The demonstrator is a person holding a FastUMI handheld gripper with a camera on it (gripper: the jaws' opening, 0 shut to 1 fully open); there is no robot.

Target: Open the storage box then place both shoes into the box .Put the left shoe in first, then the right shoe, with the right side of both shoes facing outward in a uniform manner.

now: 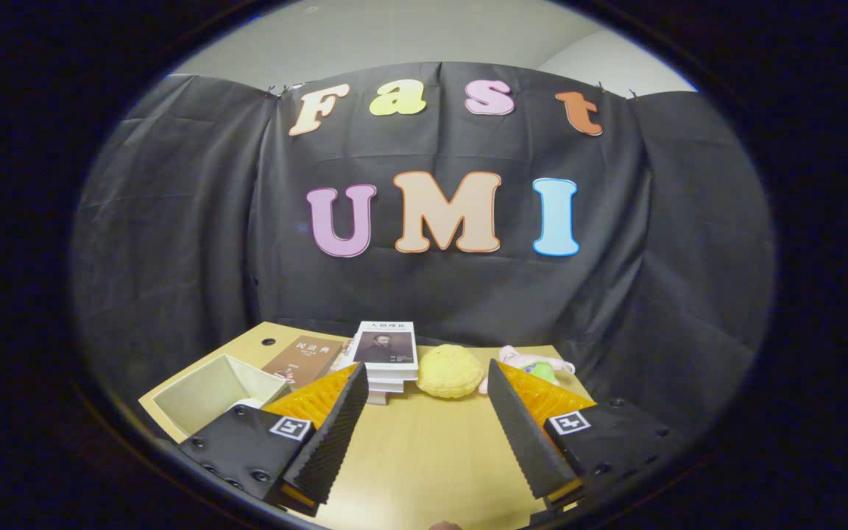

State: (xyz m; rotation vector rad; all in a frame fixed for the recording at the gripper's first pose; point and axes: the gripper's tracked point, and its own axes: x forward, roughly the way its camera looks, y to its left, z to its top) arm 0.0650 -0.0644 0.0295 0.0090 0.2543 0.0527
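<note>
Box (207,397), pale, square and lidless, is seen lower left on a wooden table (424,456); ridged gripper (424,397) fingers are spread, grasping nothing, before stacked books (386,361) and a knobbly yellow plush (450,372).

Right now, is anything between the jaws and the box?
Nothing visible. The gripper has its jaws open over the table, and the box sits close beside them, to the left. Books and a yellow toy lie beyond the jaws, off that path.
</note>
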